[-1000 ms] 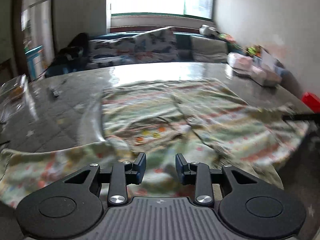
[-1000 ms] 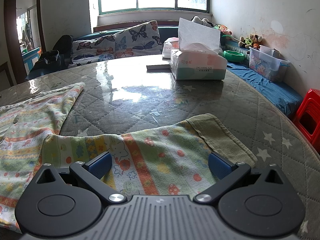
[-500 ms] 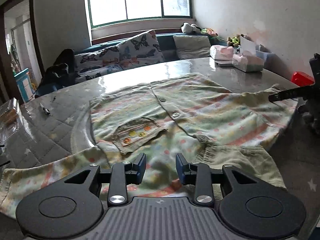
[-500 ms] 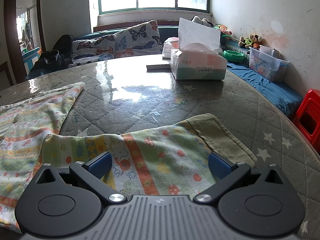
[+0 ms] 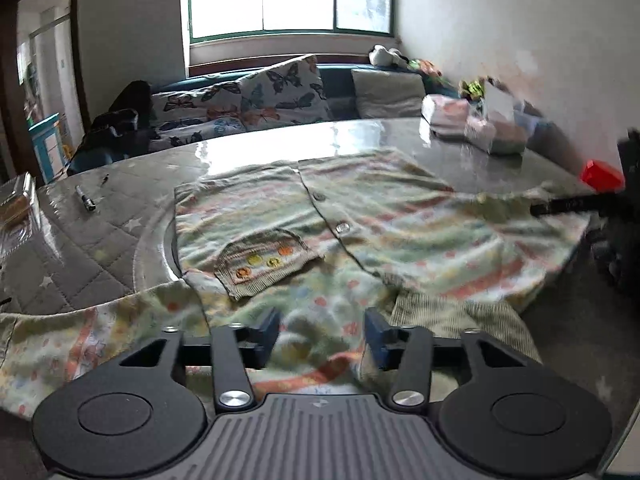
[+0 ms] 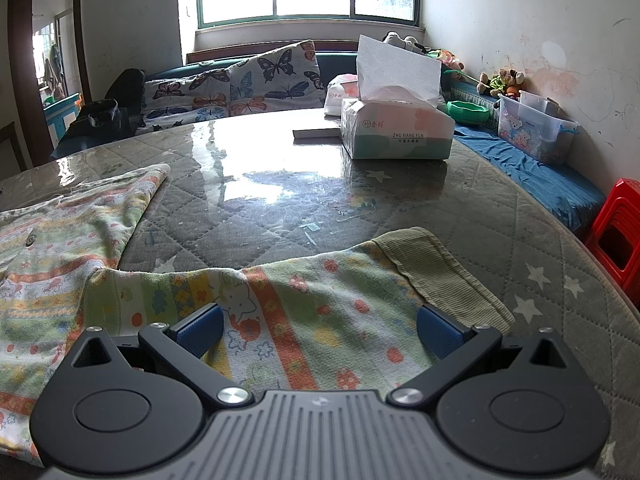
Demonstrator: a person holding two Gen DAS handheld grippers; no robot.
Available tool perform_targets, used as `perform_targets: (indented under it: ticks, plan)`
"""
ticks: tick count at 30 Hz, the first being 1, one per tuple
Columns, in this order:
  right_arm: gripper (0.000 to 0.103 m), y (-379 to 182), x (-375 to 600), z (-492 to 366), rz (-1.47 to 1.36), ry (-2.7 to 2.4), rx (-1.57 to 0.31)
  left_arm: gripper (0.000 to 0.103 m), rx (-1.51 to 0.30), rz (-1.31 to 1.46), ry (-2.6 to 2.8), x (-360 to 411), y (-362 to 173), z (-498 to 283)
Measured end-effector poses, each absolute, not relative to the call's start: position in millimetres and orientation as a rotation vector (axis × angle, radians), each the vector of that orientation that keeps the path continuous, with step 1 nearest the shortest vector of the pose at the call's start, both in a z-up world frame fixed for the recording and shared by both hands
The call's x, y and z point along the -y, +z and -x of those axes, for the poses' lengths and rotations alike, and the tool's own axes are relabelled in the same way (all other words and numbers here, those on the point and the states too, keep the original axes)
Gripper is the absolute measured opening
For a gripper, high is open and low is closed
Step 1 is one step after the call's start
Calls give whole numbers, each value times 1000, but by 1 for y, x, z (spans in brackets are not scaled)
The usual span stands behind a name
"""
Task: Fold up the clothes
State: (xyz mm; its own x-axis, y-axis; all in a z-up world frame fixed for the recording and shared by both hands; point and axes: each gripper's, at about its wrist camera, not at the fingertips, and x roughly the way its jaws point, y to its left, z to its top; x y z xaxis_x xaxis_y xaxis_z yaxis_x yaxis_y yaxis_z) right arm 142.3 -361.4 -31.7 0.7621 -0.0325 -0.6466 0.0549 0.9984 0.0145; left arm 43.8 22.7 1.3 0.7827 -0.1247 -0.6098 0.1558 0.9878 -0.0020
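We see a quilted table [image 5: 100, 248] under glossy plastic, with a butterfly-print sofa [image 5: 240, 108] and a window behind. Through the left wrist camera, a patterned child's cardigan [image 5: 400, 232] lies spread front-up on the table; the left gripper [image 5: 322, 332] hovers over its hem, jaws opening, pinching nothing. Through the right wrist camera, the right gripper [image 6: 320, 330] stands wide apart over the cardigan's sleeve [image 6: 320, 292], near a tissue box [image 6: 396, 128].

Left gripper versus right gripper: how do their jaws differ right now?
The left gripper shows a moderate gap, its jaws opening; the right gripper is spread much wider. Both hang over the pastel patterned button-up garment, neither pinching cloth.
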Motion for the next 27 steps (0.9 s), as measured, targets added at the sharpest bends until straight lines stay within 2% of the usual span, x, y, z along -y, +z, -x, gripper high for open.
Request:
perform_targets:
  ticks: [3,4,7,10,27]
  plan:
    - [103,-32,361,-142,-32,-47,-704,64,-646,-11,-132,-23,5,-45]
    - [103,-31,361,-142,-33,-47,-704,71,-642,4,-130,-22,7,-46]
    - [103,-31,362,-142,-36,-44,-703,76,-631,35,-133,-19,10,-46]
    - [103,-30,363,-141,-42,-42,-698,86,-626,33,-140,-14,12,-45]
    - [103,-16,365,-108,-64,-118,-691,101,-600,59,-172,1,22,-46]
